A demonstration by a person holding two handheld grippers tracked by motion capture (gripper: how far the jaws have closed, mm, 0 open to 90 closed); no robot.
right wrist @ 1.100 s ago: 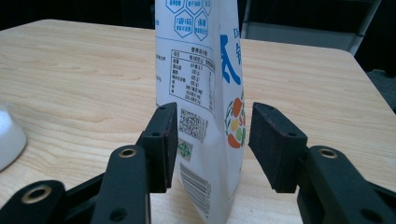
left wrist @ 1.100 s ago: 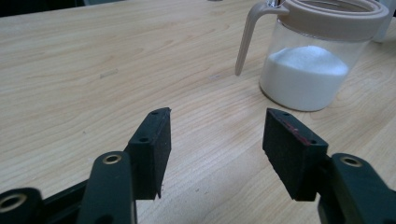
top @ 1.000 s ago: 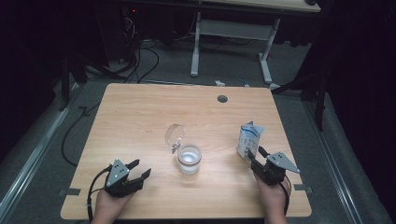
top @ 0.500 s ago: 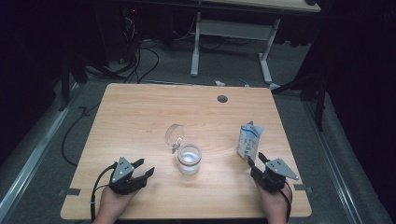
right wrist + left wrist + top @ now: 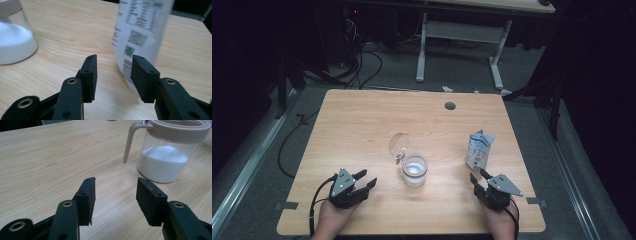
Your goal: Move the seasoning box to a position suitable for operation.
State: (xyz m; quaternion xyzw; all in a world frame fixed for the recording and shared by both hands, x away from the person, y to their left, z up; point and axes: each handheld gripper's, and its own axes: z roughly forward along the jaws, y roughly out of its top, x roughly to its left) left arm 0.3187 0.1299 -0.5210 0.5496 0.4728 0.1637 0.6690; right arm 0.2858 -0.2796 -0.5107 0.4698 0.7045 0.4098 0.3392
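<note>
A glass jar of white powder stands at the table's middle front, its round lid hinged up behind it. To its right stands a white printed bag. My left gripper rests near the front left, open; its jaws have just been closing with nothing between them. In the left gripper view the jar with its beige rim stands ahead to the right of the left gripper. My right gripper is open, jaws just closing on an empty gap. The bag stands just beyond the right gripper, ahead of its right pad.
The wooden table has a cable hole near its far edge. Another desk's white legs and loose cables lie on the floor beyond. The jar shows at the left of the right gripper view.
My right gripper has drawn back from the bag toward the table's front edge. Both pairs of jaws stand a little narrower. The left hand has kept its place.
</note>
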